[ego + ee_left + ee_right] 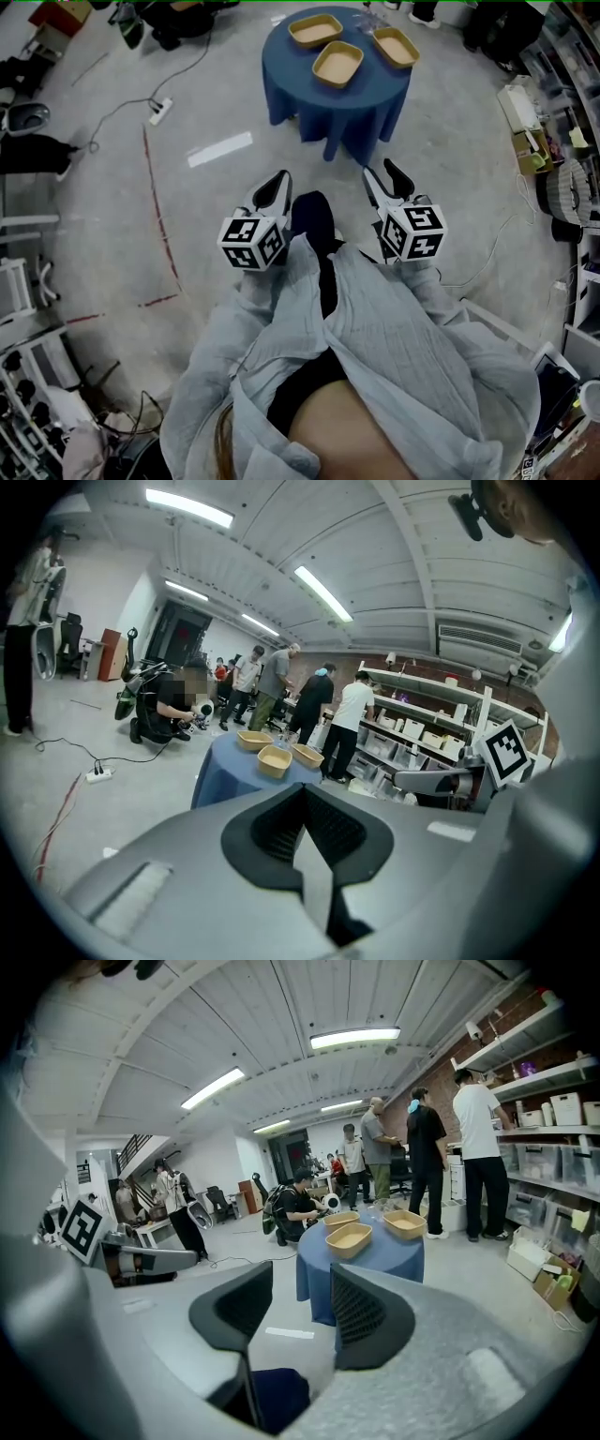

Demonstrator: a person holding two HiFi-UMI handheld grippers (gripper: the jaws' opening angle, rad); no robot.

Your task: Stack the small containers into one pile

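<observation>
Pale grey shirt [394,375] of the person fills the near view. Far ahead stands a round blue-draped table [342,112]. Left gripper [277,184] is pressed together, right gripper [386,174] spread, both empty. Three shallow tan containers [337,63] sit apart on the table, unstacked. Likely the approach step: next, close in and grasp one.

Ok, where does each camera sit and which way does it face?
Head view: on the person's head, steeply down onto the left gripper, right gripper and grey-shirted torso.
Left gripper view: on the left gripper, along its closed jaws.
Right gripper view: on the right gripper, along its parted, empty jaws.
Shared: all see the round blue-clothed table holding three tan shallow containers.
</observation>
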